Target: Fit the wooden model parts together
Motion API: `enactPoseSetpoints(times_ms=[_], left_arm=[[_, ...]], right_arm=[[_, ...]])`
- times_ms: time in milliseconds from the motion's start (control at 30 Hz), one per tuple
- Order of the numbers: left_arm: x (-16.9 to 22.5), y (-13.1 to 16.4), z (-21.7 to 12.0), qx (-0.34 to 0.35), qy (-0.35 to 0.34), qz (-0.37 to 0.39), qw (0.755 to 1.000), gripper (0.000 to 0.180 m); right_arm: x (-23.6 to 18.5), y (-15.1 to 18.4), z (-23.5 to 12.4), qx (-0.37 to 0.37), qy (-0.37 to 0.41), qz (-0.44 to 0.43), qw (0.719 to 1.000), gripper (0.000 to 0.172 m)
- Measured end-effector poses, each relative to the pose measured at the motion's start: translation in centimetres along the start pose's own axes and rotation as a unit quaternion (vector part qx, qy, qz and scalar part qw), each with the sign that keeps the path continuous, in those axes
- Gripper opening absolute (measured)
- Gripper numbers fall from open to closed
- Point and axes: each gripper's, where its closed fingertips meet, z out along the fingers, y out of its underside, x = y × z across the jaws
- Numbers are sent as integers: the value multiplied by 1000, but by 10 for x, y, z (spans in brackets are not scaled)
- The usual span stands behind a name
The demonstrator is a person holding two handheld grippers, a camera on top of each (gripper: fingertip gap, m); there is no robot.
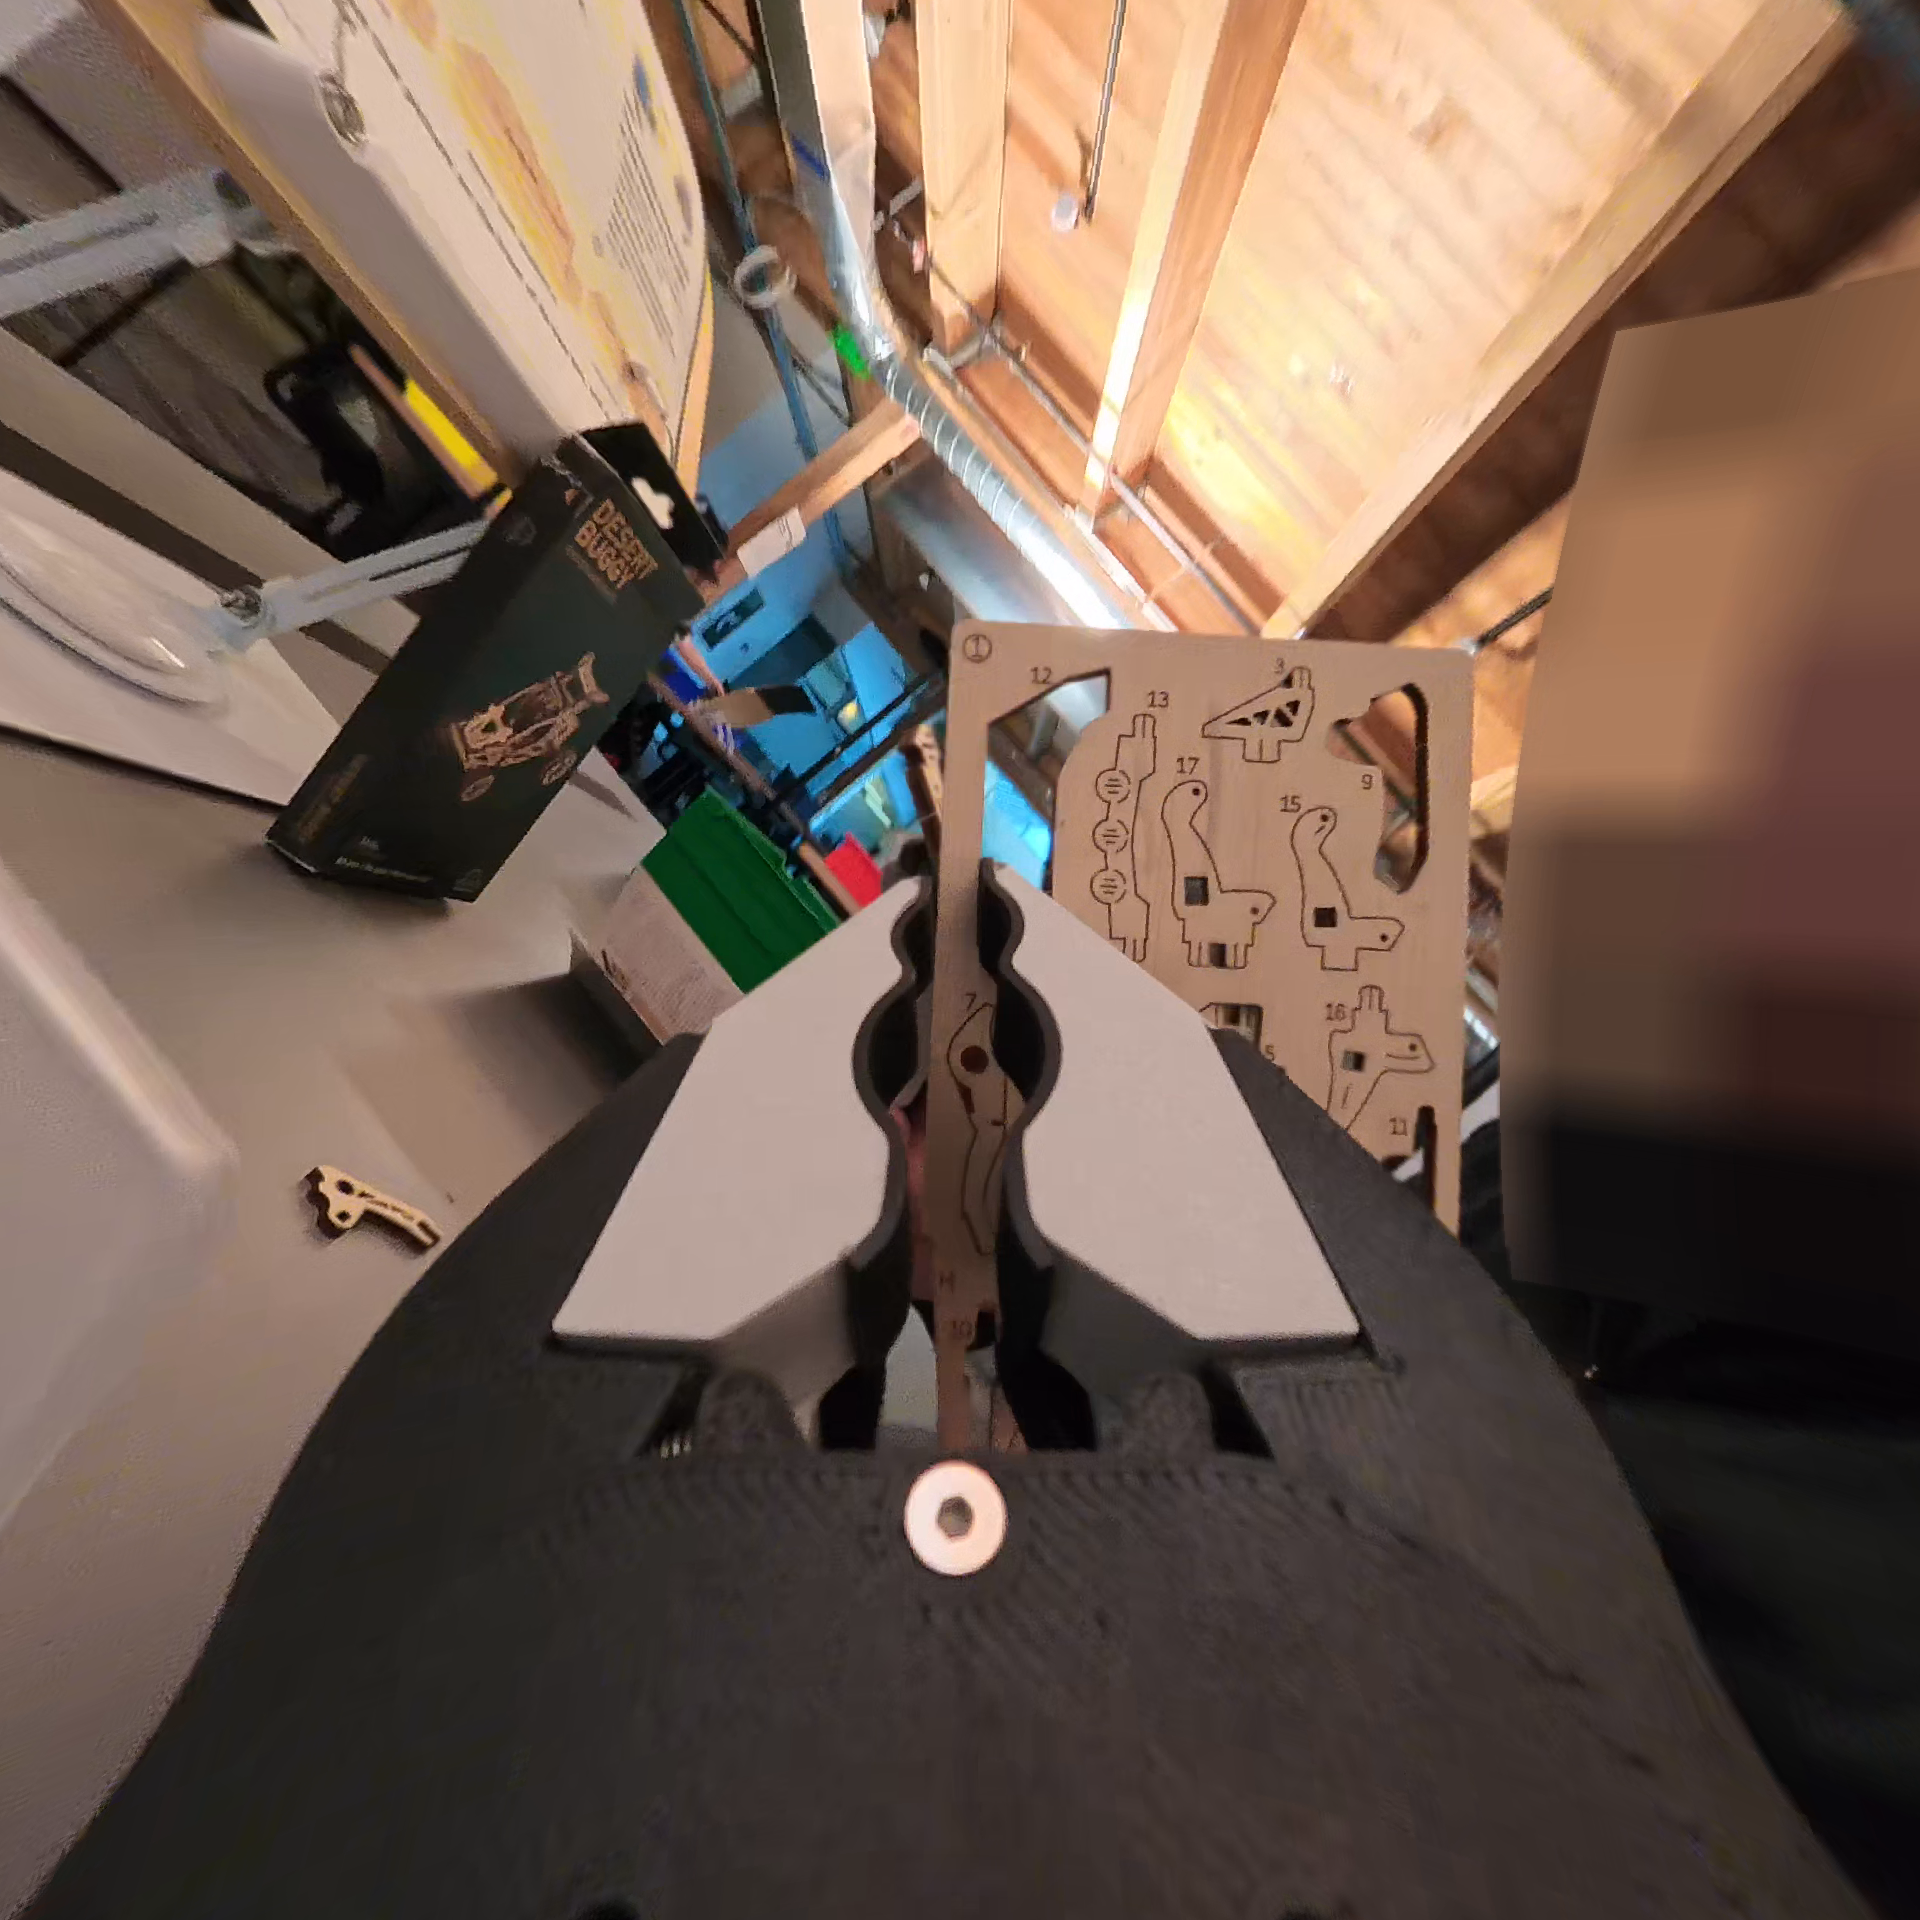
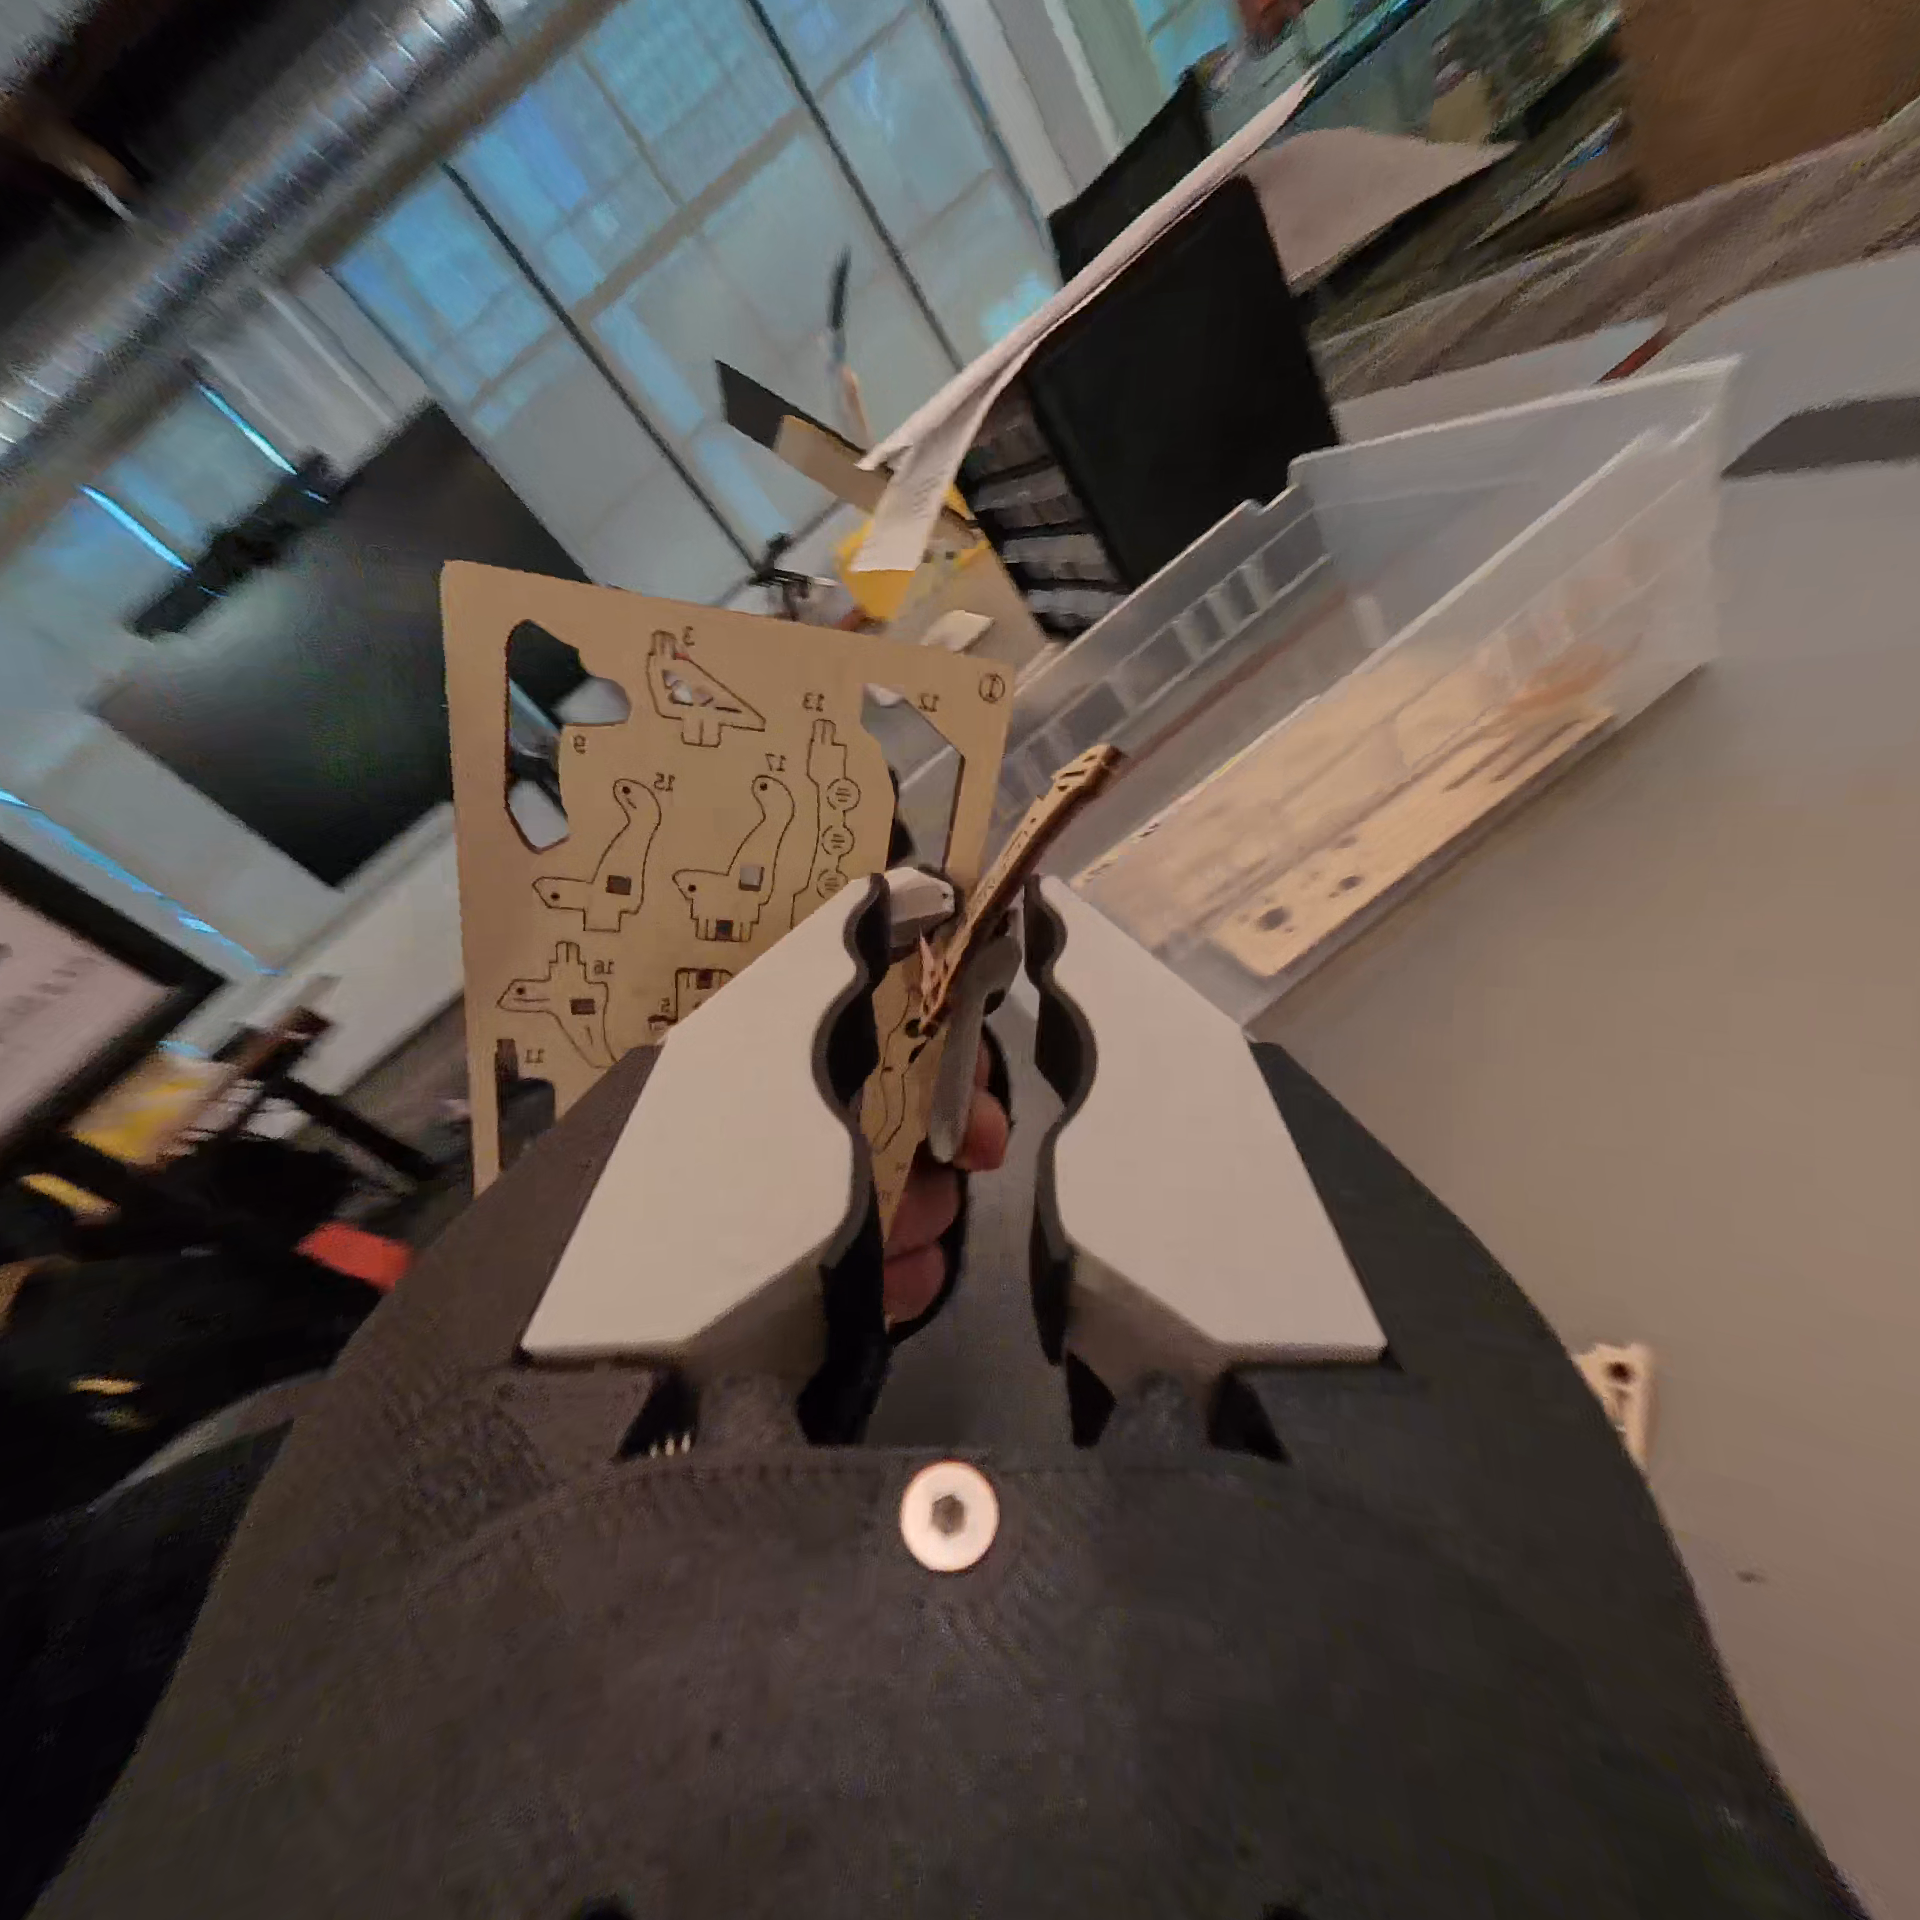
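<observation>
My left gripper (image 1: 956, 883) clamps the plywood parts sheet (image 1: 1247, 831) upright by its edge strip. My right gripper (image 2: 956, 904) stands open around a half-freed slender part (image 2: 1049, 821); I'd close squarely, then twist gently.

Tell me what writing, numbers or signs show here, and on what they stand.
I quote no writing, only where it stands.
Wooden sheet: engraved numbers beside the part outlines, readable.
Dark box: pale lettering, partly readable.
White poster: print, blurred.
Paper sheets: print, too blurred.
</observation>
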Motion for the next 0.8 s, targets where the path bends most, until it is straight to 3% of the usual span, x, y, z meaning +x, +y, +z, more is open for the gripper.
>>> enactPoseSetpoints(times_ms=[133, 167, 233, 367, 500, 800], left_arm=[[-2, 6, -1, 23, 17, -12, 1000, 5], [-1, 7, -1, 24, 24, -10, 999, 5], [-2, 8, -2, 20, 19, -3, 1000, 6], [-1, 7, -6, 26, 21, 2, 999, 7], [-2, -1, -13, 39, 14, 4, 999, 7], [7, -11, -30, 26, -48, 65, 996, 1]], right_arm=[[5, 2, 4, -9, 36, -33, 999, 15], [6, 2, 5, -9, 34, -29, 999, 19], [4, 3, 4, -9, 27, -27, 999, 7], [1, 3, 4, -9, 7, -12, 1000, 0], [8, 1, 1, 1, -17, 43, 999, 1], [35, -9, -16, 22, 5, 80, 997, 1]])
